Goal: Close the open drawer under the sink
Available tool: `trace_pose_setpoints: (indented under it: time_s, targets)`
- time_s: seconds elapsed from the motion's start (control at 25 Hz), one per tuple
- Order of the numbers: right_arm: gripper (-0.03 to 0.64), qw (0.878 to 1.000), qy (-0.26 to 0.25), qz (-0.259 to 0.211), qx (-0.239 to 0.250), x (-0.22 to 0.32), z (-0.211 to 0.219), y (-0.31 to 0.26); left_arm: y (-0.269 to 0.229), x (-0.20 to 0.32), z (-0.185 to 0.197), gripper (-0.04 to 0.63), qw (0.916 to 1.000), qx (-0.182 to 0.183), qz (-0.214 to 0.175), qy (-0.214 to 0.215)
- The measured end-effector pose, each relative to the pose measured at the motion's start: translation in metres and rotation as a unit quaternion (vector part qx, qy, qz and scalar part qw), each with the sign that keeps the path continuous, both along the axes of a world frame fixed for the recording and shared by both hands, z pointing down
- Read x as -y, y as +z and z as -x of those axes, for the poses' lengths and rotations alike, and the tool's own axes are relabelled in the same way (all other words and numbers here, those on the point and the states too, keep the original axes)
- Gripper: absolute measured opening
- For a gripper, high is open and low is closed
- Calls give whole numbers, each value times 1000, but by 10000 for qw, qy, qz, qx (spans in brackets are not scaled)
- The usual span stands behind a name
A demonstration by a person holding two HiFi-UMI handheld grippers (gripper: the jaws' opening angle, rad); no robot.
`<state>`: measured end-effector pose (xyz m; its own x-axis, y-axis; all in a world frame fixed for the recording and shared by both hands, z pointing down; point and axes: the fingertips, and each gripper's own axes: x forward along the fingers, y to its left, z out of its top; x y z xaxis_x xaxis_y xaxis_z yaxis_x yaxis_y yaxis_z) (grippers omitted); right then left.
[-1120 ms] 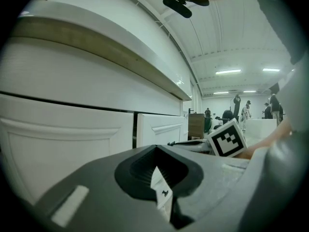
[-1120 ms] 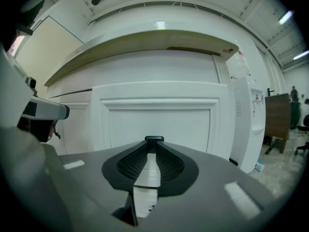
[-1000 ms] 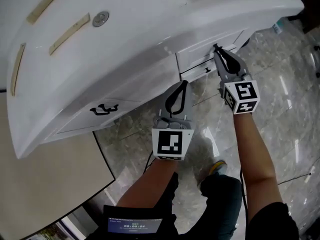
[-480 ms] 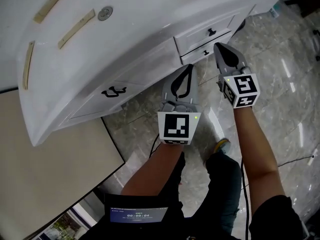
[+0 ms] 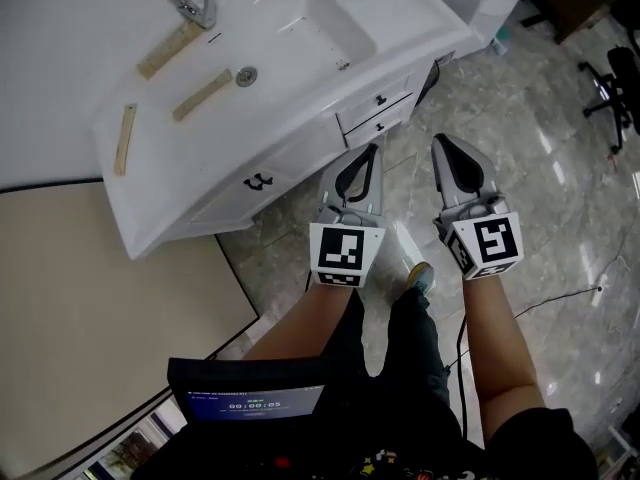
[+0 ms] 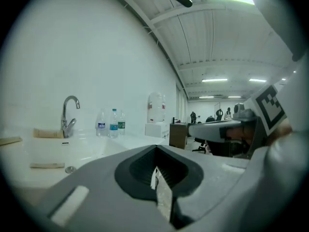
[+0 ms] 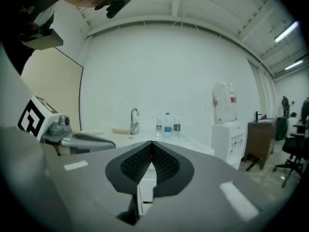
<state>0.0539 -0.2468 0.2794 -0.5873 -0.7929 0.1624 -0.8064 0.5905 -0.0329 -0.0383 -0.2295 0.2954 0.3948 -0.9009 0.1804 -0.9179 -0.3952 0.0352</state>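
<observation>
**Location of the work.** The two drawers under the sink (image 5: 310, 38) are sitting at the right end of the white cabinet, with the upper drawer (image 5: 372, 102) directly above the lower drawer (image 5: 382, 126). In the head view both fronts are appearing flush with the cabinet face. No open drawer is showing, though from this height a slight gap cannot be ruled out.

**Grippers.** The left gripper (image 5: 370, 153) and the right gripper (image 5: 441, 143) are hovering side by side above the marble floor (image 5: 540, 198), in front of the cabinet and well apart from both drawers. The left jaws are resting together and holding nothing. The right jaws have just been closing and are meeting as well, with nothing between them. Both gripper views are looking level across the sink top toward the faucet (image 7: 134, 121).

**Assessment.** The closing is looking complete, and the step in hand is reading as withdrawal and checking.

**Recommendation.** The operator should be confirming that each front is lying even with the cabinet face. If either is standing proud, the closed jaw tips should be pressing squarely on the front beside its knob. The push should be going straight in, not at an angle, so the drawer is not skewing in its opening.
</observation>
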Motion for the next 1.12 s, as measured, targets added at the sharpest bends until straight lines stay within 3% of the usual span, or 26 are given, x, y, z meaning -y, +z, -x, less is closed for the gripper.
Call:
trace_pose_setpoints:
  time_s: [0.2, 0.4, 0.72, 1.12]
  targets:
    - [25, 9988, 238, -398, 137, -38, -25, -108, -90, -42, -16, 2, 9993, 136, -79, 353]
    - [25, 9980, 59, -620, -47, -87, -19, -144, -145, -79, -19, 2, 9988, 235, -290, 330]
    - [21, 9975, 221, -611, -280, -100, -15, -148, -152, -87, -25, 2, 9981, 232, -330, 476]
    - [21, 9962, 453, -707, -222, -111, -8, -143, -150, -95, -26, 2, 9960, 306, -453, 704]
